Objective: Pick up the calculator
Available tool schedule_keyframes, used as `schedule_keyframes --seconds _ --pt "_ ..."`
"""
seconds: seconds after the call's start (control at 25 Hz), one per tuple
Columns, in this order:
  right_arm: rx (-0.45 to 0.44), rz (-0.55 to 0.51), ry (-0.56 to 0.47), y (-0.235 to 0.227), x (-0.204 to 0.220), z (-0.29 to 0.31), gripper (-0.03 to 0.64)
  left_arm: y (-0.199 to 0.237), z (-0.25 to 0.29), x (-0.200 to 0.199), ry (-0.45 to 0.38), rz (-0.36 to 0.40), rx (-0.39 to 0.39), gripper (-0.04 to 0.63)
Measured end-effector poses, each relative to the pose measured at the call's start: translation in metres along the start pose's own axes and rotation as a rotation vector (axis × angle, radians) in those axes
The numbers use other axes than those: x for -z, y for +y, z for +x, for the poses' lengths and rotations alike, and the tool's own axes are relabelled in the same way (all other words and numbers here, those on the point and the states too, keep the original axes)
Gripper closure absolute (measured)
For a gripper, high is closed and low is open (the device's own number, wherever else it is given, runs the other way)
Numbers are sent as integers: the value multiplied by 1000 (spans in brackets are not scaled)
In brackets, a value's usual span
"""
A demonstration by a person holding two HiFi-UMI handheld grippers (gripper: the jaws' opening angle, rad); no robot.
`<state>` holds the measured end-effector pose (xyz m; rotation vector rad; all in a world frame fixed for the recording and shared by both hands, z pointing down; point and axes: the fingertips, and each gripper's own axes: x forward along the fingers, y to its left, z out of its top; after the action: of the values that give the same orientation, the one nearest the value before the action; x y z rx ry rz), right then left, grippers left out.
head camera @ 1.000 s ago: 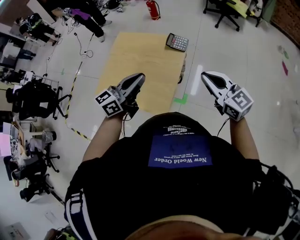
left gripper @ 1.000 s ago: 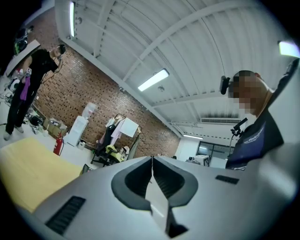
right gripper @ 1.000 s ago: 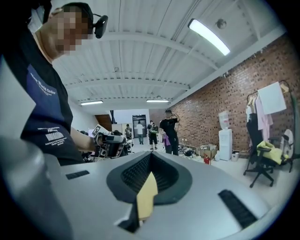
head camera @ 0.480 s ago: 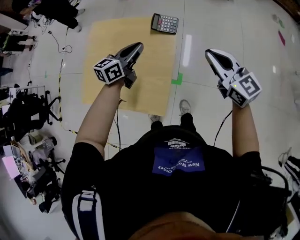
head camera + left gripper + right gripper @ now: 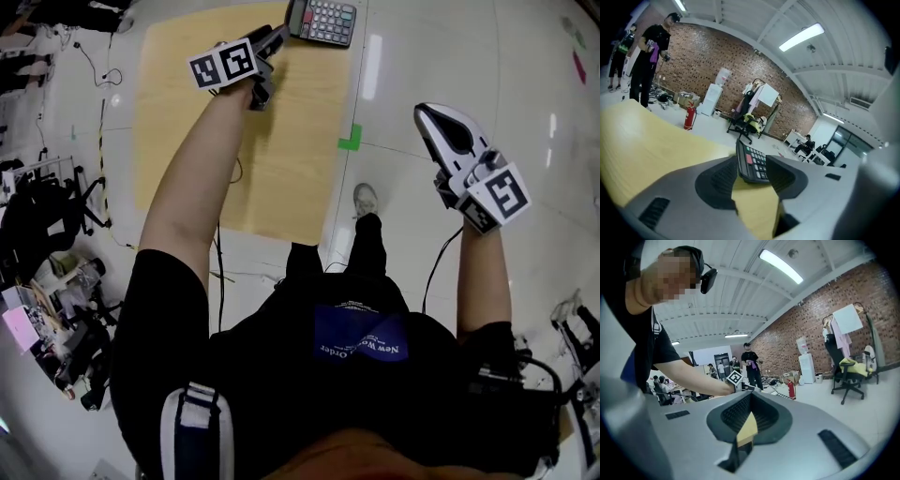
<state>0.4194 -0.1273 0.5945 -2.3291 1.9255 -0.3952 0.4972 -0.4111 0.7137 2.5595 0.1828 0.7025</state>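
Head view: the calculator is lying at the far right corner of the wooden table. Its upper edge is being cut off by the picture's top. Pale floor is lying open to the right of the table, and a green tape mark is sitting just off the table's right edge. The left gripper is reaching over the tabletop, its tips just beside the calculator's left end. The right gripper is hanging well apart, over bare floor.

Left gripper view: the jaws have just been opening and are standing wide. The calculator's near end is showing in the gap between their tips, and neither pad is pressing on it. Whether the tips are touching it is hard to tell. Tabletop is stretching away on the left; a fire extinguisher is standing on the floor beyond.

Right gripper view: the jaws are meeting at their tips, gripping nothing. Only a sliver of table is showing through the slit, and the calculator is hiding behind the jaws.
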Motion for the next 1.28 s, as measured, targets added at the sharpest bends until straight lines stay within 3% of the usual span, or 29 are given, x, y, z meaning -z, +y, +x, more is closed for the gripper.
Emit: schedule_keyframes --seconds 0.24,0.4,0.64,0.8,0.84,0.88,1.16,1.28 --pt "6 47 21 -25 25 -5 632 29 46 8 72 -20 -77 423" --pt "3 57 9 -32 22 -4 632 42 59 9 56 -70 -104 423" --pt "-4 78 -12 -36 15 0 632 32 72 2 25 -130 -37 423" --pt "-5 90 -15 -35 13 2 632 27 76 6 60 -112 -31 425" --pt "-5 91 -15 -33 11 3 632 28 75 6 65 -114 -34 445" --pt "-6 89 -16 -31 10 4 632 29 74 6 64 -124 -33 509" --pt "-13 70 4 -28 7 6 632 27 60 4 -47 -314 47 545" --pt "-19 58 10 -19 5 4 632 23 42 7 -69 -344 65 545"
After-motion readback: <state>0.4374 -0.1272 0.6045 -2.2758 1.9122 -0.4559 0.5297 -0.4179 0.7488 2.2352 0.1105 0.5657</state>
